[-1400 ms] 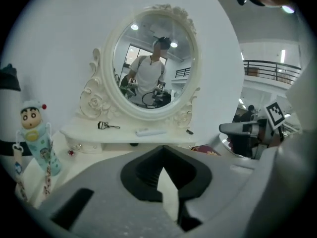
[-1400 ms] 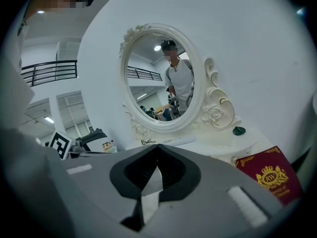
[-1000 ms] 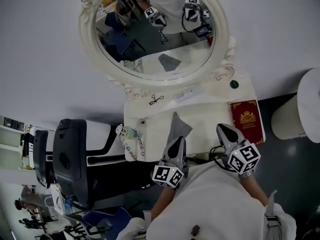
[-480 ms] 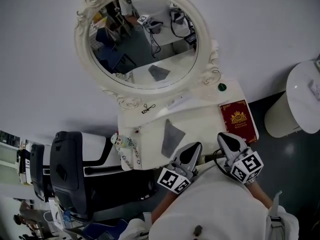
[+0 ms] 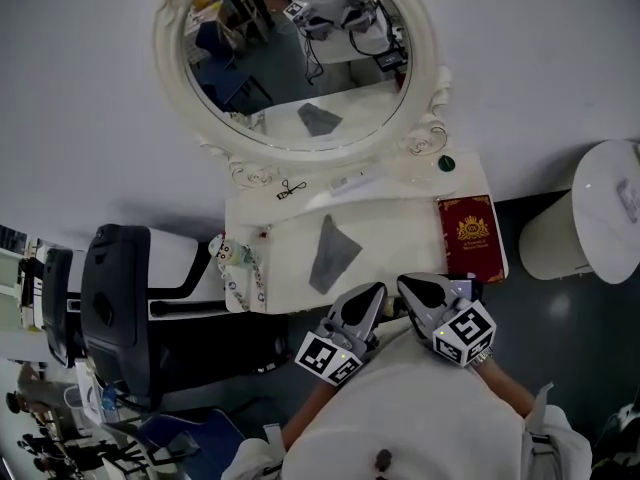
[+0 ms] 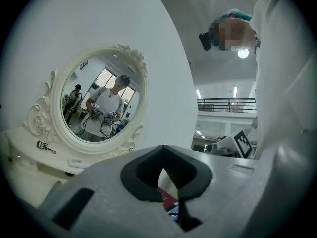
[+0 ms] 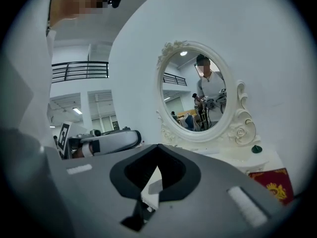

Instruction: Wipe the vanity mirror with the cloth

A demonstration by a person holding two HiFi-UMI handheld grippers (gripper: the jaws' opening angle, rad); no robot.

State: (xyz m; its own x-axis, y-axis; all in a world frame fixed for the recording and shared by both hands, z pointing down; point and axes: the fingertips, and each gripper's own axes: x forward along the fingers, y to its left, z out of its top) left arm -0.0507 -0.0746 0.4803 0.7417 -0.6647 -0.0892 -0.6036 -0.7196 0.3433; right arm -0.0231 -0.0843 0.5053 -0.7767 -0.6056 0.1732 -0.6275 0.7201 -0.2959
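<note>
The cloth (image 5: 331, 252) lies flat on the white vanity table (image 5: 400, 230), in front of the vanity mirror (image 5: 300, 58) and slightly to the right of its middle. Neither tool touches it. On the side of the cloth away from the mirror, the left gripper (image 5: 373, 293) and right gripper (image 5: 409, 285) hang at the table edge farthest from the glass. Both are off the cloth's lower right, and the left one is nearer to it.

The cloth is grey, thin and elongated, narrowing toward the mirror, and its reflection shows low in the glass. Each gripper's own view shows its jaws pressed together with nothing between them.

A second ago the left gripper's tip was just at the cloth's near end and the right gripper stood well off to the side. Now both are drawn back from the cloth with their tips close together. The cloth keeps its place before the mirror.

An eyelash curler (image 5: 290, 188) lies at the mirror's foot. A small green cap (image 5: 446, 163) sits by the frame's right scroll, and a red booklet (image 5: 470, 236) lies below that cap.
</note>
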